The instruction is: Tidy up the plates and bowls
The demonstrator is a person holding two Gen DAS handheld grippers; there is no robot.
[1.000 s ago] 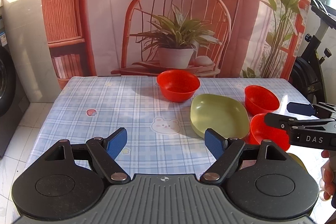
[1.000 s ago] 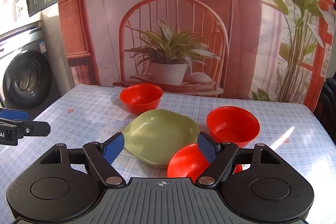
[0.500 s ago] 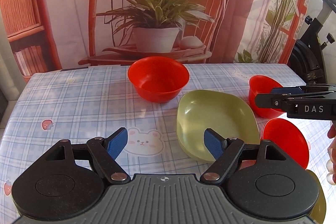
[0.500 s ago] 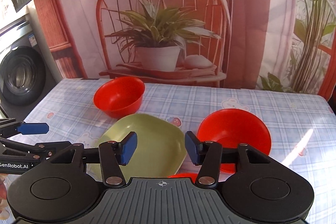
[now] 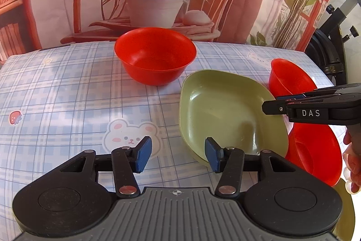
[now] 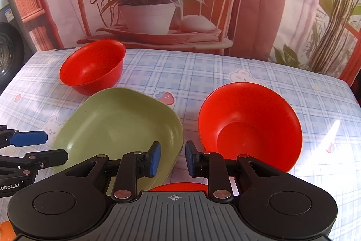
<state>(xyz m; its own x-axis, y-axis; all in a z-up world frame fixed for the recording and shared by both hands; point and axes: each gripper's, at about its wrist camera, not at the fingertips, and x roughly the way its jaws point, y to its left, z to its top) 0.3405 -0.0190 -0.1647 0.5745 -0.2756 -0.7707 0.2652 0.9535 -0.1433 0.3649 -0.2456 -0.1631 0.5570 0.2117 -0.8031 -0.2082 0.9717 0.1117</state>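
A green plate (image 5: 227,110) lies near the middle of a table (image 5: 67,87) with a checked blue cloth, and everything else sits around it. A red bowl (image 5: 155,58) stands just beyond the plate's far left corner, apart from it. A second bowl (image 6: 249,124) stands beside the plate's right edge with a narrow strip of cloth between them. A third bowl (image 5: 314,151) sits at the plate's near right corner, tilted, and its rim seems to overlap the plate's edge.

The left gripper (image 5: 178,155) hangs over the plate's near left edge. Its jaws have just been closing and stand partly open, the plate's rim low between them but not pinched. The right gripper (image 6: 173,158) hovers over the gap between the plate and the second bowl. Its jaws have also just been closing, are now narrow, and hold nothing. A hand (image 5: 352,162) shows beside the third bowl.
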